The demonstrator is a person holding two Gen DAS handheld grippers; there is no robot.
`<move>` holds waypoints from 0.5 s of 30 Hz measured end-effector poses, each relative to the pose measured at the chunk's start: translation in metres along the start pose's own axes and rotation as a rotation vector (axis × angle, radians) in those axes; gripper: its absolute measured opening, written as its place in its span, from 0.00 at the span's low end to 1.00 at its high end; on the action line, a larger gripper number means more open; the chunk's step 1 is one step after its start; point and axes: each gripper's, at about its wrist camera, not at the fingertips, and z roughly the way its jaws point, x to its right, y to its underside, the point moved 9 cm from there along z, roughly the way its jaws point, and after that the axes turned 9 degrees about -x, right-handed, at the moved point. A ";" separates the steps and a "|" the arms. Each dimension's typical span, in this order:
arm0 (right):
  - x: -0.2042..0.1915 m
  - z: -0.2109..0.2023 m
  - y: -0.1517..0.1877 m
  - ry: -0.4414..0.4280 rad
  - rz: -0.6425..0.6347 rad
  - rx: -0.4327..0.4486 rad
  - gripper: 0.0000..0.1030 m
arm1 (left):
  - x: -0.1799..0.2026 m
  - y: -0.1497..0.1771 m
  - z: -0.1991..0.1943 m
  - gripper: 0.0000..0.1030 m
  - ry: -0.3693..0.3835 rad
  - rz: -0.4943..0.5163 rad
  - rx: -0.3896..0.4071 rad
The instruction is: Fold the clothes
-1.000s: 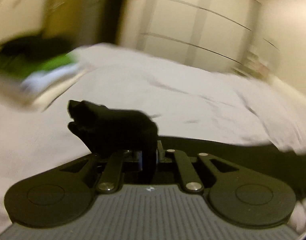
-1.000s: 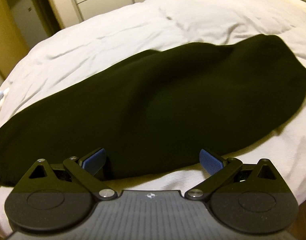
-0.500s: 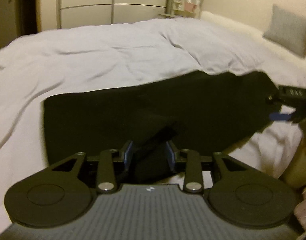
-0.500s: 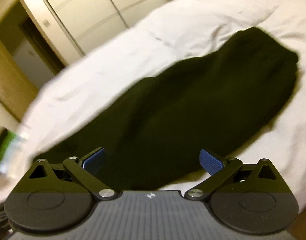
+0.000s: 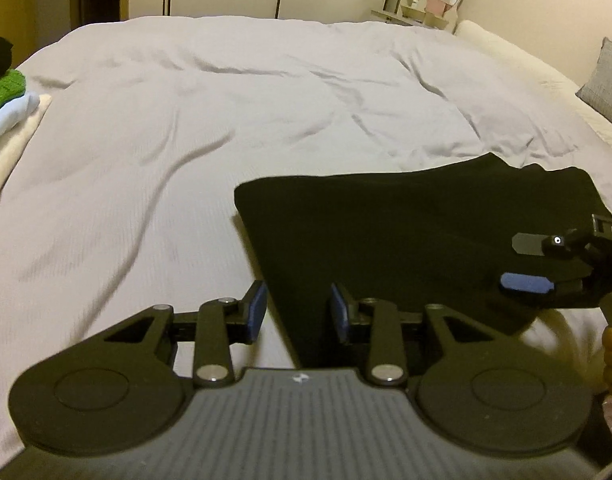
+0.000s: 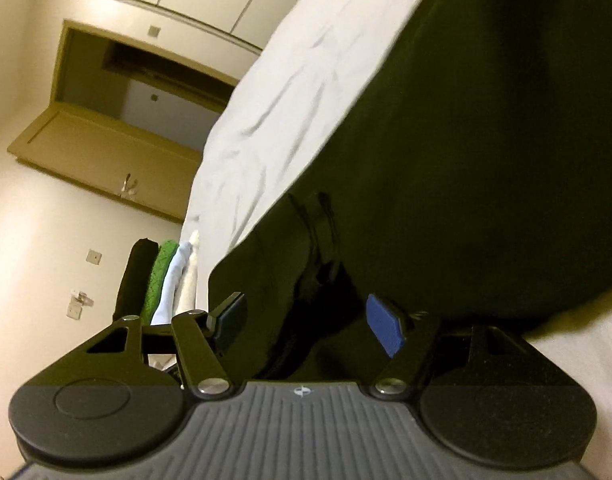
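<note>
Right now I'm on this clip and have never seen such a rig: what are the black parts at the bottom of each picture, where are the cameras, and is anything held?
No robot here: a person carries a two-finger gripper in each hand, each with a fisheye camera looking along its fingers.

The left wrist view shows the left gripper, open, at the near edge of a black garment lying on a white bed cover. At that view's right edge is the right gripper.

The right wrist view is tilted; its own right gripper is open over the same garment. Neither holds anything.

A stack of folded clothes sits at the bed's far left.
</note>
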 end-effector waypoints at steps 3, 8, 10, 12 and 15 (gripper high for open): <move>-0.010 0.010 -0.002 0.035 -0.083 0.005 0.52 | 0.004 -0.005 0.002 0.29 0.016 0.015 -0.005; -0.028 0.026 -0.006 0.095 -0.221 0.014 0.07 | 0.010 -0.012 0.004 0.29 0.042 0.039 -0.013; -0.022 -0.001 -0.017 0.134 -0.239 0.084 0.07 | 0.013 -0.015 0.005 0.29 0.052 0.049 -0.016; -0.015 -0.032 -0.029 0.176 -0.251 0.162 0.06 | 0.015 -0.018 0.007 0.29 0.062 0.059 -0.019; -0.005 -0.080 -0.047 0.239 -0.270 0.280 0.07 | 0.039 -0.032 0.009 0.30 0.098 0.147 -0.026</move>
